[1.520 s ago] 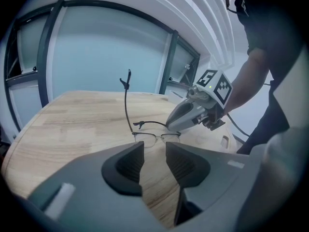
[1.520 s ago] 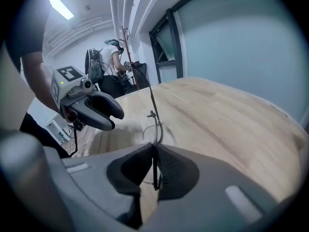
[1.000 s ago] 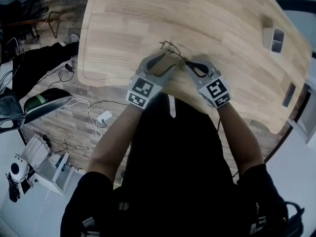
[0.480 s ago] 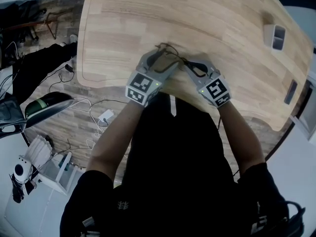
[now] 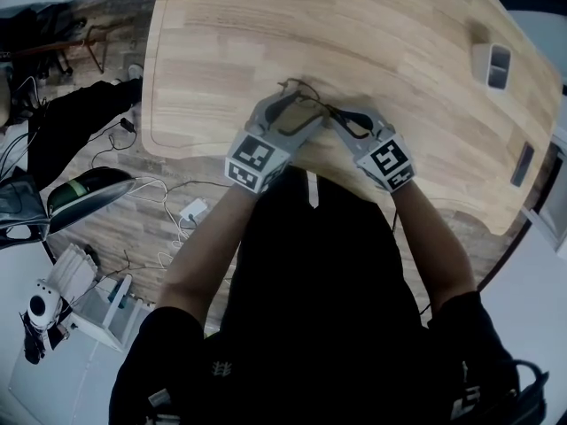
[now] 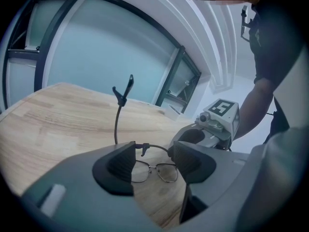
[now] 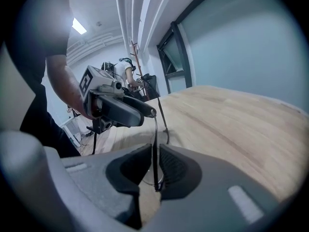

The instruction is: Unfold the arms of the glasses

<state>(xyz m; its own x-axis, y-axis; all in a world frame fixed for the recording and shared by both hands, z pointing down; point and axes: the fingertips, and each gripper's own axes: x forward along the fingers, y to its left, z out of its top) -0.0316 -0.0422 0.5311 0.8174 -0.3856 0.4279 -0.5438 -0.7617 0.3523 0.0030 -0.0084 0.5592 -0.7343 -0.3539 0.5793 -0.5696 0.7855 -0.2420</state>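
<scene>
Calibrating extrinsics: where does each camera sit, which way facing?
Head view: on the person's head, steeply down at the table; torso, forearms, left gripper, right gripper show.
Left gripper view: on the left gripper, along its open jaws toward windows; right forearm shows.
Right gripper view: on the right gripper, along jaws pinching the glasses; left forearm shows.
Shared: both gripper views show glasses and the opposite gripper.

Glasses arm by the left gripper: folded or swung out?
Swung out: on the wire-rimmed glasses, that thin dark-tipped arm stands up, away from the lenses.

You have a pale, smooth, matt wooden tabletop (image 5: 372, 25); the glasses (image 6: 152, 166) are thin dark metal wire with clear lenses (image 6: 167, 172).
</scene>
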